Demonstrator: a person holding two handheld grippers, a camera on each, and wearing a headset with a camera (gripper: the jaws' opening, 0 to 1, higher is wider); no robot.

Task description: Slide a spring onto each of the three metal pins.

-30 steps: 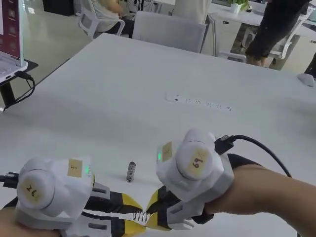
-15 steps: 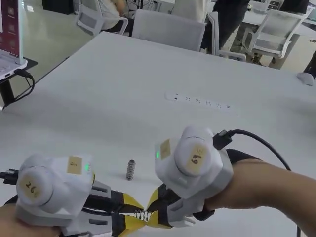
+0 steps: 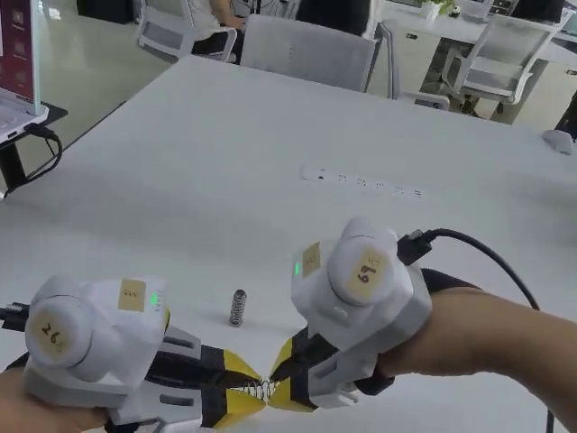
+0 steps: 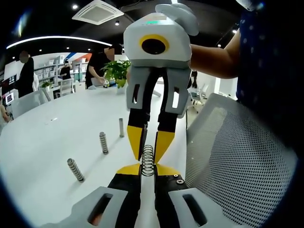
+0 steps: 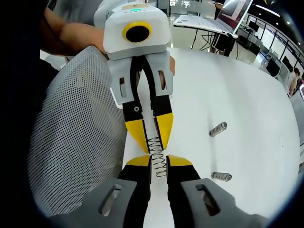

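Just in front of the spring-covered pin [image 3: 238,308] standing on the white table [image 3: 270,135], the left gripper [image 4: 148,169] and right gripper [image 5: 159,161] are meeting tip to tip. Both are pinching narrowly on one spring [image 3: 260,391], and its ends are hiding inside the jaws.

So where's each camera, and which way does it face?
Head view: on the headset, facing down at the table; left gripper, right gripper and a forearm show.
Left gripper view: on that gripper, facing along its jaws at the right gripper.
Right gripper view: on that gripper, along its jaws at the left gripper.
Shared: both gripper views show the spring between the meeting jaws.
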